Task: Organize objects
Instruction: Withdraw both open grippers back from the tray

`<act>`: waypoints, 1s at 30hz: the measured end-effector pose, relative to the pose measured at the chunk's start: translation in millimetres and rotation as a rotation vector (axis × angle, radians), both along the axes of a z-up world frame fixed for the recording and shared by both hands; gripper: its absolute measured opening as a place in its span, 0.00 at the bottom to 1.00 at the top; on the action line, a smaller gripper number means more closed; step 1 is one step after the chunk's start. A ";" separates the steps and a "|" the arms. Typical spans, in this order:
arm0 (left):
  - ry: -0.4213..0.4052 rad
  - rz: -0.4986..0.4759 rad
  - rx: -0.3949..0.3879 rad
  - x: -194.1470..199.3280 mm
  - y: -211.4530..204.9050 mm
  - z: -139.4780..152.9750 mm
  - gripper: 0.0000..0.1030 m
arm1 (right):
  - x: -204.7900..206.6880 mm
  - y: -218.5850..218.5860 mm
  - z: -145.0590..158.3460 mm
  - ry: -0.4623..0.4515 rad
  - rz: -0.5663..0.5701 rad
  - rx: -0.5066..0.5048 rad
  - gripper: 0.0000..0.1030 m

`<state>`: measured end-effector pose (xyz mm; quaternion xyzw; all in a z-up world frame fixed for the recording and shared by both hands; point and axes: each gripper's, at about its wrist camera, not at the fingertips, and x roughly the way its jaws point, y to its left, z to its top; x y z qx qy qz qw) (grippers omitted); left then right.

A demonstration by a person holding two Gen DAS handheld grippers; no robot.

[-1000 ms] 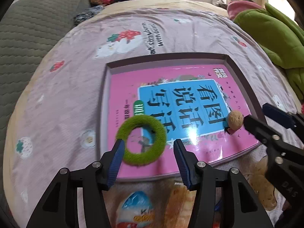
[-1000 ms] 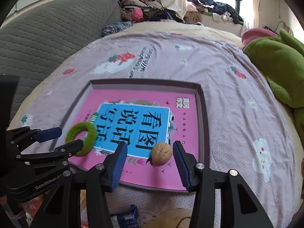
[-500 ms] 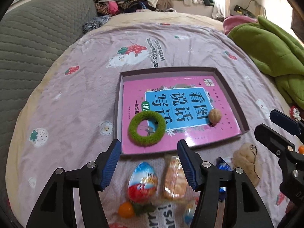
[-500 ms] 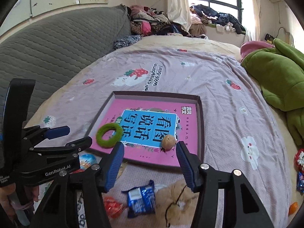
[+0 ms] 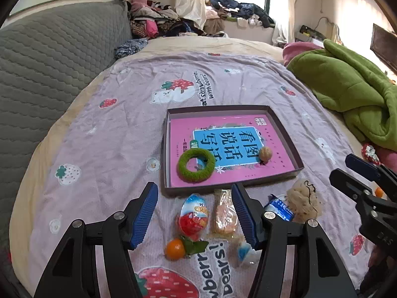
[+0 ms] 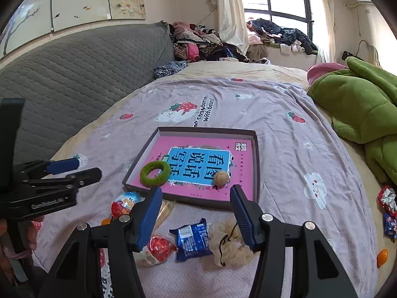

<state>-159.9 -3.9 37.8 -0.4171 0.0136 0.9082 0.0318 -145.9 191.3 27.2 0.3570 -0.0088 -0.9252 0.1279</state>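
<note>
Left tool (image 5: 194, 214) and right tool (image 6: 196, 214) — both spread, nothing between the pads, held above the bed (image 5: 111, 129). Tray (image 5: 287, 136) holds a pink book (image 5: 223, 126); green ring (image 5: 196, 165) and walnut (image 5: 265, 153) lie on it. Egg-shaped sweet (image 5: 193, 217), tangerine (image 5: 175, 249), blue packet (image 6: 192, 239) — on the bedspread just beside the tray.

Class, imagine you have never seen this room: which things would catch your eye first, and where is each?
First, the bright pink book lying in a shallow tray mid-bed, with a fuzzy green ring and a walnut resting on it. Next, the snacks strewn on the bedspread before the tray, such as the chocolate egg and blue packet. A rumpled green blanket fills the right.
</note>
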 end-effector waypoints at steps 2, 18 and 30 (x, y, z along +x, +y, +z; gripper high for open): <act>0.002 0.001 0.004 6.5 -0.9 -0.1 0.62 | 3.2 0.6 -0.8 0.002 0.003 0.002 0.55; 0.005 0.005 0.009 20.5 -7.1 -0.7 0.62 | 13.3 -0.5 6.1 0.033 0.032 -0.023 0.55; 0.017 -0.021 -0.005 34.9 5.9 -7.0 0.62 | 20.6 4.2 -0.1 0.025 0.016 0.008 0.55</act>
